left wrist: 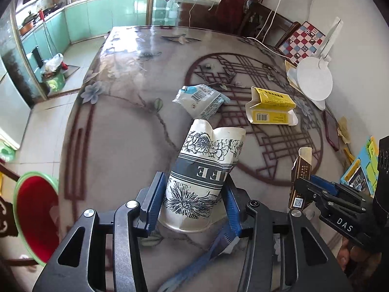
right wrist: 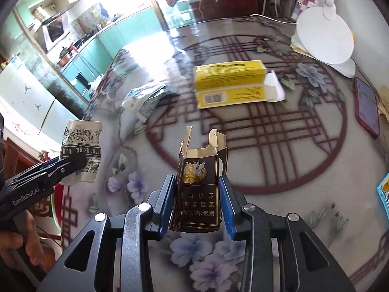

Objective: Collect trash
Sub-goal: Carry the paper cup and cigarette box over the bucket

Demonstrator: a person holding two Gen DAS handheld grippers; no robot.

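Note:
My left gripper (left wrist: 193, 182) is shut on a crumpled paper cup (left wrist: 209, 146) with black flower print, held tilted above the patterned table (left wrist: 116, 146). The right wrist view shows the same cup (right wrist: 80, 136) in the left gripper (right wrist: 81, 163) at the left edge. My right gripper (right wrist: 197, 182) is shut on an opened dark cigarette pack (right wrist: 201, 168), also lifted off the table; in the left wrist view the pack (left wrist: 302, 165) is at the right. A white-and-blue wrapper (left wrist: 201, 99) and a flattened yellow box (left wrist: 269, 107) lie further back on the table.
A red bin with a green rim (left wrist: 36, 214) stands on the floor by the table's left edge. A phone (right wrist: 367, 107), a white lamp base (right wrist: 325, 36) and colourful booklets (left wrist: 359, 170) sit along the right side. A blue strip (left wrist: 218, 243) lies under my left gripper.

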